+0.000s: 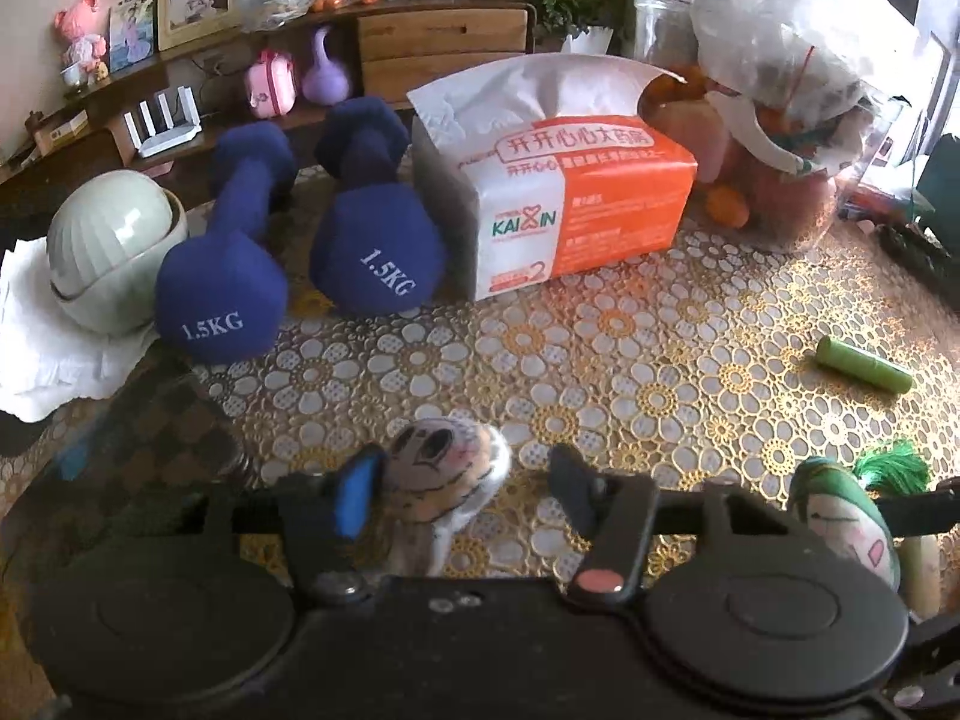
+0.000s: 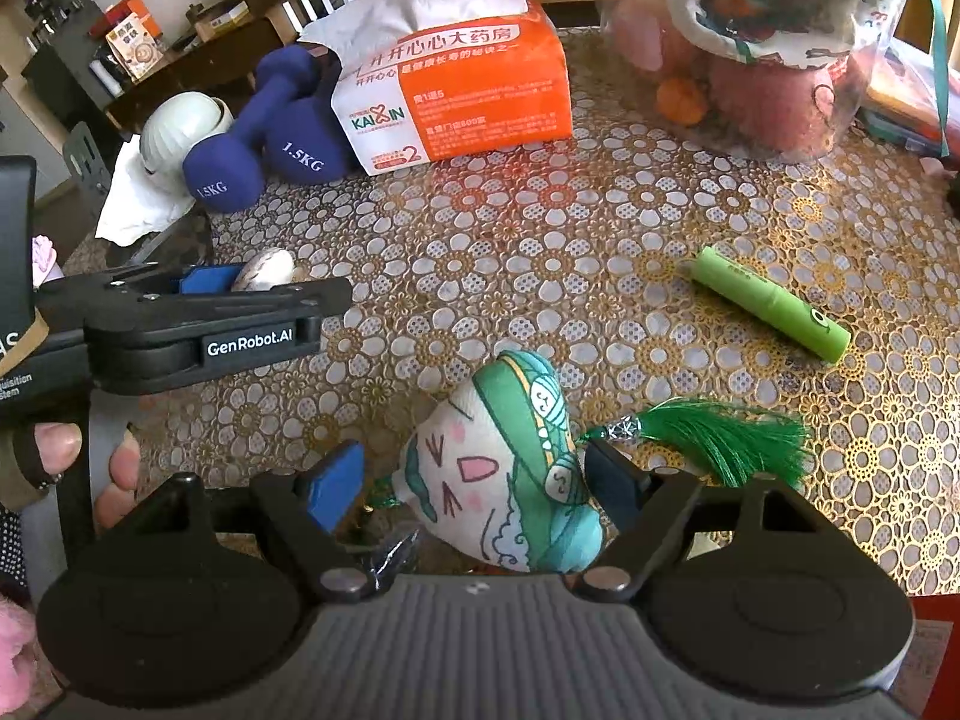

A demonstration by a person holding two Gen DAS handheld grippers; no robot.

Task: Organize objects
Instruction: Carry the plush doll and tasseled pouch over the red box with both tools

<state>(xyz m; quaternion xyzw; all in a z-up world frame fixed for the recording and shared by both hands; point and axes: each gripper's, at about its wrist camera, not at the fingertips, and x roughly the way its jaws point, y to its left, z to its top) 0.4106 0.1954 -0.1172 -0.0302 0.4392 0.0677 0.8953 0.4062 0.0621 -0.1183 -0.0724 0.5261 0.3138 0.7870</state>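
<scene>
We've got the green sachet doll lying near the green tube, long axis straight out between our right gripper's spread jaws. Our left gripper, further from the tube, straddles the grey doll, not yet pinching.

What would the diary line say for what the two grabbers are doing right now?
left gripper: fingers around grey sachet, not pinched | right gripper: open around green sachet | green tube: untouched
</scene>
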